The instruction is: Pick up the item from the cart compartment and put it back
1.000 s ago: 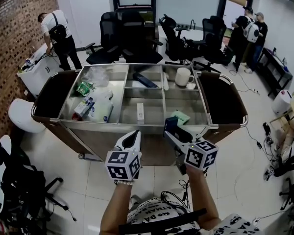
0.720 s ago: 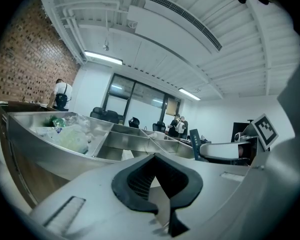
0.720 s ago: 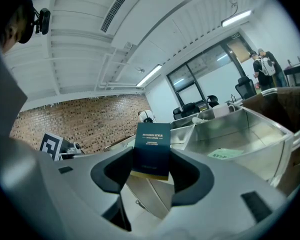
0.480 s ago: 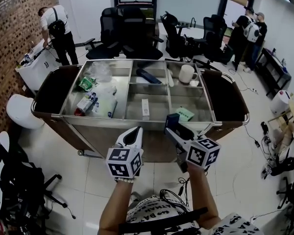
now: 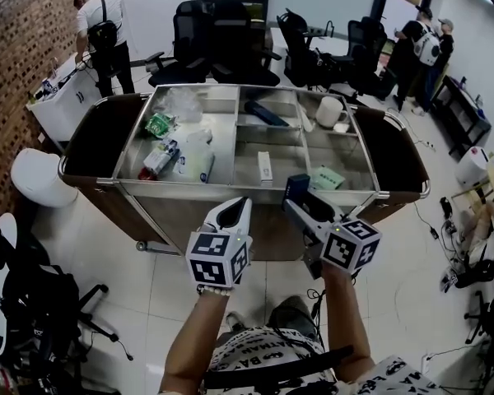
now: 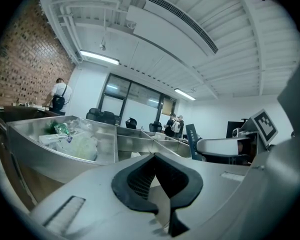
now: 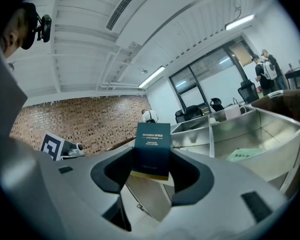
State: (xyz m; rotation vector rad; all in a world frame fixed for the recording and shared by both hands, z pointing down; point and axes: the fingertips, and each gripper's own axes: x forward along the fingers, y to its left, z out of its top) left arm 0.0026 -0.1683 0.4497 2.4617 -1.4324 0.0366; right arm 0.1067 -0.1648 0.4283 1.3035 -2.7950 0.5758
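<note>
Left compartment: a green packet (image 5: 159, 124), a white bag (image 5: 196, 159) and other wrapped goods are seen lying inside the cart (image 5: 230, 189); none of them is touched.
Left claw (image 5: 235, 212): it is held short of the cart's near rim. In the left gripper view its jaws (image 6: 162, 184) are seen closed together, with nothing between them.
Middle compartment: a slim white box (image 5: 265, 166) lies flat on the steel floor, and a dark object is seen at the far end. Both are well apart from the claws.
Dark blue box (image 5: 295, 189): this is taken to be the task's item. It is held upright in the air at the near rim, on the right-hand side, and rests in no compartment.
Right claw (image 5: 300, 200): in the right gripper view the pads are seen pressed on the lower sides of the dark blue box (image 7: 152, 149), with the jaws set wide to span it.
Right compartment: a green packet (image 5: 327, 178) lies near the front and a white mug (image 5: 329, 111) stands at the back.
Done: the pick-up is judged complete, since the box is clear of the cart and firmly gripped.
Left to do: the box is to be carried back over the rim, lowered into a compartment and released. Which compartment it belongs to cannot be told.
</note>
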